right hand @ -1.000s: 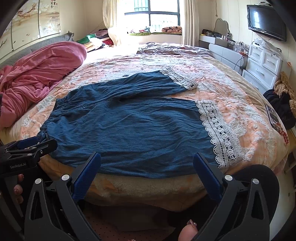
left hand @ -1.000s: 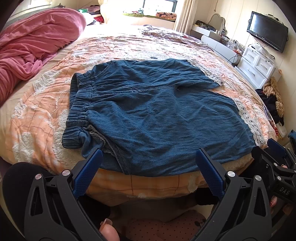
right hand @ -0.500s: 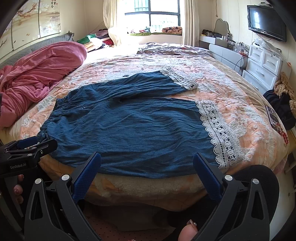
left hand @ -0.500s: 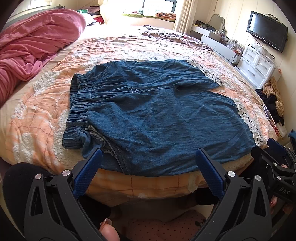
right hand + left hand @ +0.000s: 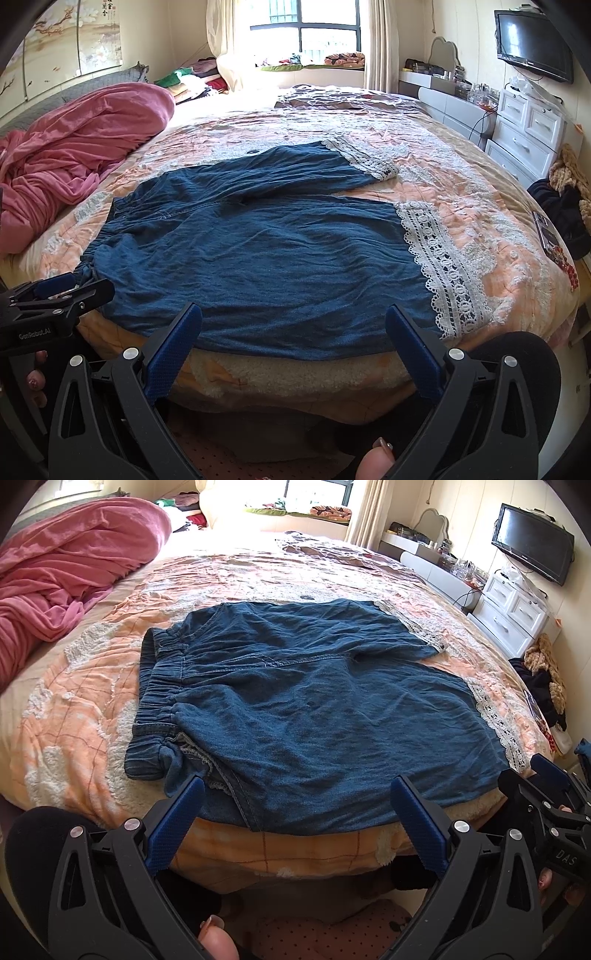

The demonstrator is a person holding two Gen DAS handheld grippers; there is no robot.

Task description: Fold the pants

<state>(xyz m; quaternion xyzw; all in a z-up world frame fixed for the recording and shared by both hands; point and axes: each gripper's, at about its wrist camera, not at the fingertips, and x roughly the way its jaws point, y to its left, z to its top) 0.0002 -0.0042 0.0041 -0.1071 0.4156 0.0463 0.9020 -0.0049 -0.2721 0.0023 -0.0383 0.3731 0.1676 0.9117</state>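
Dark blue pants (image 5: 306, 709) with white lace hems (image 5: 443, 273) lie spread flat on the bed, elastic waistband (image 5: 155, 686) to the left, legs to the right. They also show in the right wrist view (image 5: 266, 254). My left gripper (image 5: 295, 794) is open and empty, held just off the bed's near edge at the waist end. My right gripper (image 5: 293, 321) is open and empty, off the near edge at the leg end. Each gripper shows at the side of the other's view.
The bed has a peach quilt (image 5: 74, 686). A pink blanket (image 5: 62, 568) is heaped at the left. A phone (image 5: 548, 236) lies at the bed's right edge. White drawers (image 5: 528, 129) and a wall TV (image 5: 532, 40) stand at the right.
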